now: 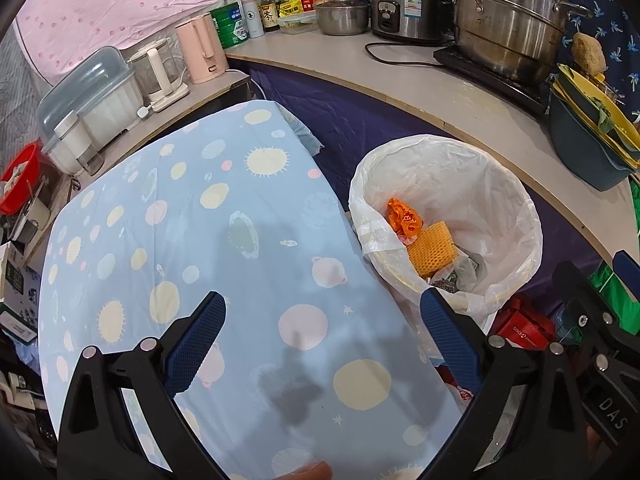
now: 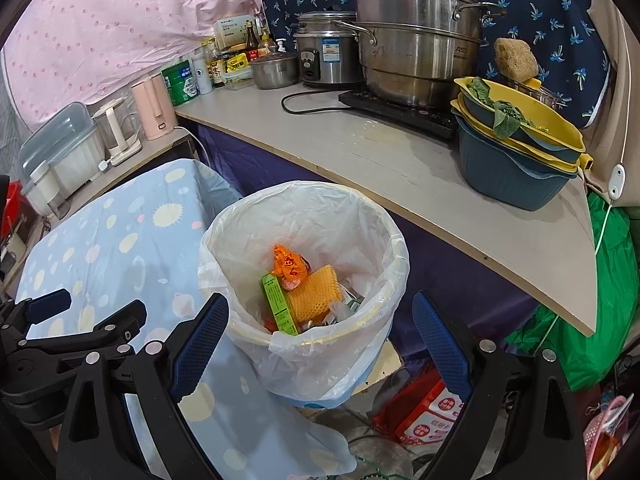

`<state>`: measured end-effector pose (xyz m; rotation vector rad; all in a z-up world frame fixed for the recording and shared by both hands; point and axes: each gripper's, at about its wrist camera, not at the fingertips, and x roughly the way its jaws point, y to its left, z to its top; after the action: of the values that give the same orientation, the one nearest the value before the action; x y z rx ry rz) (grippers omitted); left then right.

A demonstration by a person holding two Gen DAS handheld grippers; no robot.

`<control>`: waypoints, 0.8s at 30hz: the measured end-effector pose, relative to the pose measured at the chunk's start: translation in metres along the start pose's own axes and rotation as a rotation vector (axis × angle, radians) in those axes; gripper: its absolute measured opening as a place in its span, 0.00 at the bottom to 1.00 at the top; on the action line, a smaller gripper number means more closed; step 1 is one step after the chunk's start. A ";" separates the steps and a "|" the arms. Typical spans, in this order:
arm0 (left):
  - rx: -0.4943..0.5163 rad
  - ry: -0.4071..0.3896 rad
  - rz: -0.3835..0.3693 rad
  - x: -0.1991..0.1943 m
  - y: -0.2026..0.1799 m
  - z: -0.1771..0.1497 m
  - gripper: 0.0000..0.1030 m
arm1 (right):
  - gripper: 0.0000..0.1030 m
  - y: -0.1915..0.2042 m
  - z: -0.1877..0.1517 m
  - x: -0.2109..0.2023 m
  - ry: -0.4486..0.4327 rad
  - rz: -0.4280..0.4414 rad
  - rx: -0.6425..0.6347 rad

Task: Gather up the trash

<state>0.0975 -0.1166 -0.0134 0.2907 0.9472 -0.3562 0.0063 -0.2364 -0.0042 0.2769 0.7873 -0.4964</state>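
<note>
- The right gripper (image 2: 320, 344) hangs spread wide and empty at the bottom of its view, right above the near rim of the bin (image 2: 372, 312).
- The left gripper (image 1: 324, 344) is likewise spread and holds nothing; it sits low in its frame over the blue patterned cloth (image 1: 192, 216) that covers the worktop, with the bin just to its right.
- The trash lies inside the bin, at centre frame in the right view: an orange wrapper (image 2: 287, 266), a yellow foam net (image 2: 316, 294) and a green carton (image 2: 278, 306), all touching.
- I judge all three light. The wrapper is crumpled and soft, the net squashy and easy to pinch anywhere, the carton stiffer and best taken across its narrow sides.
- The carton's long axis runs from upper left to lower right in the frame, leaning against the bin wall.
- The thin white liner (image 2: 240, 240) looks slippery and easily snagged.
</note>
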 end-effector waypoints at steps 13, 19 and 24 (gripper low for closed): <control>-0.007 0.006 -0.008 -0.001 -0.003 -0.005 0.91 | 0.87 -0.004 -0.005 0.001 0.004 -0.017 -0.001; -0.009 0.021 -0.010 0.002 -0.005 -0.007 0.91 | 0.87 -0.003 -0.008 0.002 0.009 -0.019 -0.004; -0.007 0.023 -0.006 0.003 -0.006 -0.008 0.91 | 0.87 -0.003 -0.010 0.002 0.011 -0.020 -0.003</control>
<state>0.0911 -0.1193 -0.0207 0.2861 0.9718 -0.3554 0.0002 -0.2360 -0.0128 0.2693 0.8020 -0.5133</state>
